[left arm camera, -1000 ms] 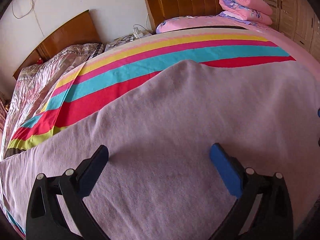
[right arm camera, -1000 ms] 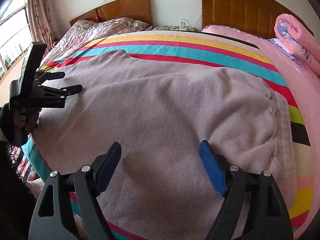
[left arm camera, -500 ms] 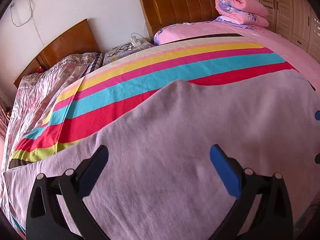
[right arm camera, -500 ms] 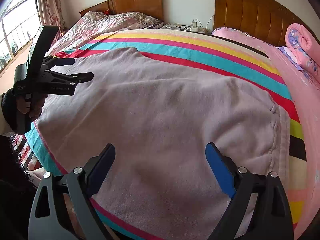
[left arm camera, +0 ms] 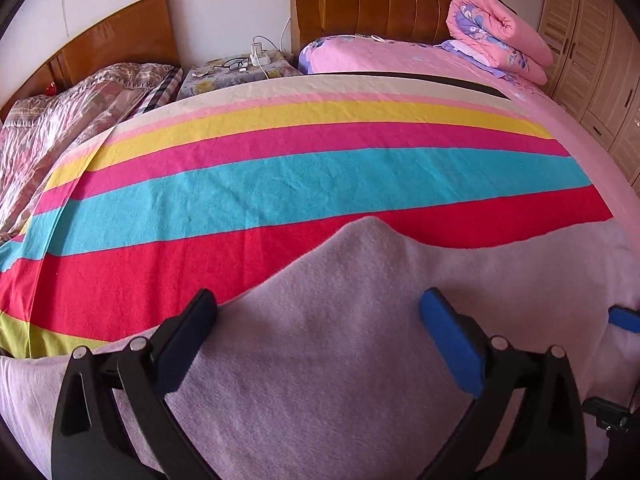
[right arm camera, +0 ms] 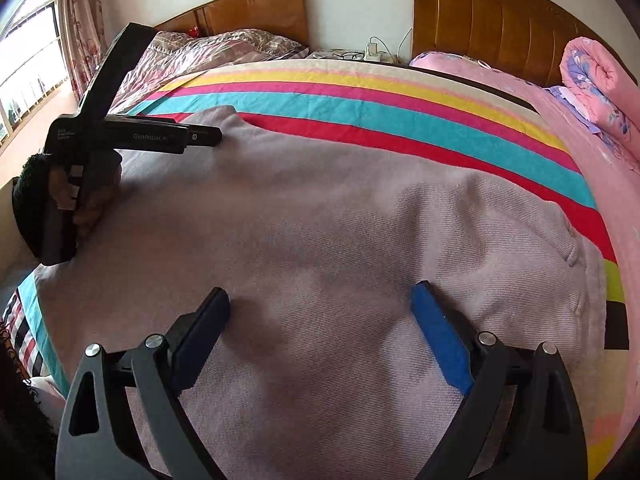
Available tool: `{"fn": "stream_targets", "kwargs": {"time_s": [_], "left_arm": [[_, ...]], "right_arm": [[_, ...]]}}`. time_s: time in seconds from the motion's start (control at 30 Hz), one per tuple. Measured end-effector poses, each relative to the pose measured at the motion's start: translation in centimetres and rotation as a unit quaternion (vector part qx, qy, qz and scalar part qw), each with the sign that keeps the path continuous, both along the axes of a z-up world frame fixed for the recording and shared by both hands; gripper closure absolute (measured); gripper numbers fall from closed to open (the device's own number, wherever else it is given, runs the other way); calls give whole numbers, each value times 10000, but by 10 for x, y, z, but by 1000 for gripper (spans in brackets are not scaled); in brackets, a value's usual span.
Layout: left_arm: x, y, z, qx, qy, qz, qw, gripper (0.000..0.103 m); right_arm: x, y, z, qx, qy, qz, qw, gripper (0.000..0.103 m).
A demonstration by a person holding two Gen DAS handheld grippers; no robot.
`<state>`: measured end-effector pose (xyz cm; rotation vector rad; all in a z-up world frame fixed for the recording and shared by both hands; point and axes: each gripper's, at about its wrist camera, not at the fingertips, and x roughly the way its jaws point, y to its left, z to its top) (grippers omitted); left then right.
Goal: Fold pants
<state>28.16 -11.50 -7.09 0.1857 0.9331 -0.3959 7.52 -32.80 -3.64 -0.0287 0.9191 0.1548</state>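
Pale lilac fleece pants (right arm camera: 340, 240) lie spread flat on the striped bed cover (right arm camera: 360, 96), waistband (right arm camera: 588, 288) at the right. In the left wrist view the pants (left arm camera: 340, 360) fill the lower half, their crotch peak pointing toward the red stripe. My left gripper (left arm camera: 318, 324) is open and empty just above the pants; it also shows from the side in the right wrist view (right arm camera: 200, 136) at the left. My right gripper (right arm camera: 320, 320) is open and empty above the middle of the pants. One of its blue fingertips (left arm camera: 624, 318) shows at the left wrist view's right edge.
The striped cover (left arm camera: 300, 184) lies over the bed. A rolled pink quilt (left arm camera: 500, 36) and wooden headboard (left arm camera: 380, 0) stand at the far end. A nightstand (left arm camera: 240, 72) with glasses and a charger sits between the two beds. Wardrobes (left arm camera: 592, 52) line the right wall.
My left gripper has drawn back toward the near edge and tilted up, so more striped cover shows beyond the pants. My right gripper has moved a little; both stay open.
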Motion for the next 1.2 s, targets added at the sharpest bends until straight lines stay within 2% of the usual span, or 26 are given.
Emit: {"fn": "stream_targets", "kwargs": {"time_s": [0.17,0.27,0.37,0.4,0.43,0.5,0.6,0.77,0.87,1.0,1.03,1.2], "left_arm": [[2,3,1,-103,24,-15,9999,1],[-3,23,9,-638,113,40,9979,2],[-28,71,38,-1172,-134,339,9924,2],[-41,88,47,-1185,-313,374,9918,2],[-51,106,54,-1039,-494,475,9922,2],[-67,143,59,-508,-733,970,9913,2],[-84,203,56,-130,-723,1594,9845,2],[-108,283,41,457,-639,2513,9647,1],[-115,313,27,571,-413,2802,9574,1],[-118,323,12,606,-237,2856,9561,1],[-118,323,11,642,-272,2844,9562,1],[-118,320,9,654,-357,2839,9560,1]], "right_arm": [[7,1,-1,19,60,13,10000,10],[9,4,0,-74,170,-64,9998,10],[15,23,11,-669,530,-576,9947,11],[17,34,18,-891,515,-757,9918,11],[18,47,26,-912,373,-747,9923,11],[22,86,43,-631,72,-277,9976,11],[35,159,59,-519,-343,574,9964,11],[65,278,49,-417,-313,1842,9815,11],[75,323,29,-619,-97,2181,9739,11],[76,325,-3,-564,407,2150,9741,10],[74,319,-2,-391,342,2130,9757,10],[59,300,-2,-485,494,2201,9730,9]]}}
